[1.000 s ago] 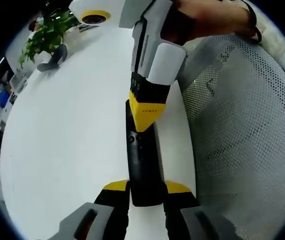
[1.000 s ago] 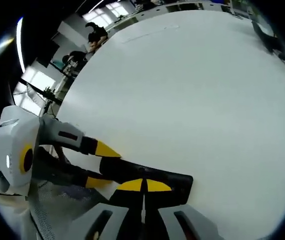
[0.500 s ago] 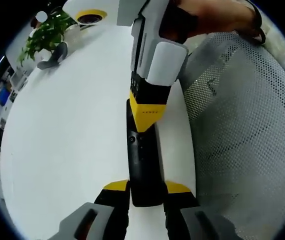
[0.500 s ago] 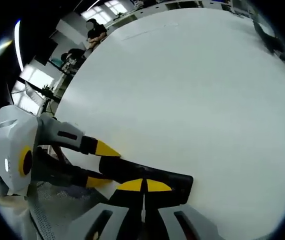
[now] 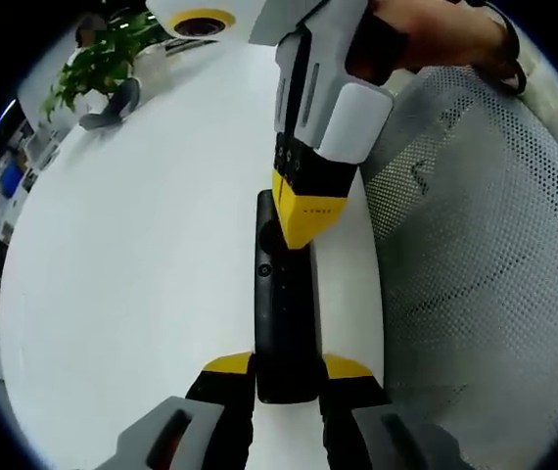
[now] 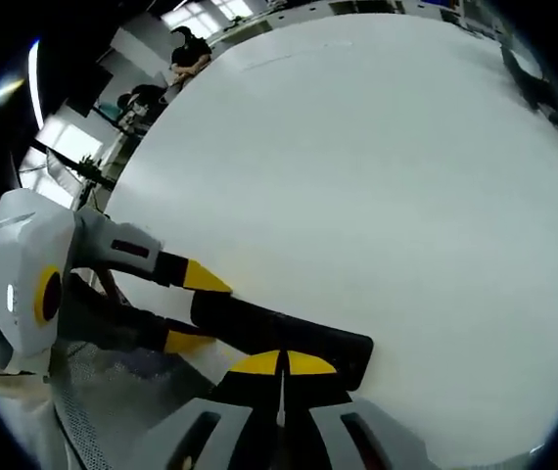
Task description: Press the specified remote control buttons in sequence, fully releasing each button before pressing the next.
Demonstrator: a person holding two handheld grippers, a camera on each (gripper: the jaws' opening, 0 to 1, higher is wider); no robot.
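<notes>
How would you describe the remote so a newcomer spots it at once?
Start at the white table, at the edge beside the grey mesh chair. There the left gripper clamps the near end of a long, slim black remote, while the shut right gripper sits over its far end. It is the one dark bar on the pale tabletop; the potted plant stands far off.

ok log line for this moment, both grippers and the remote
left gripper: shut on slim black remote control | right gripper: shut, tips on remote's upper end | surface: white table
</notes>
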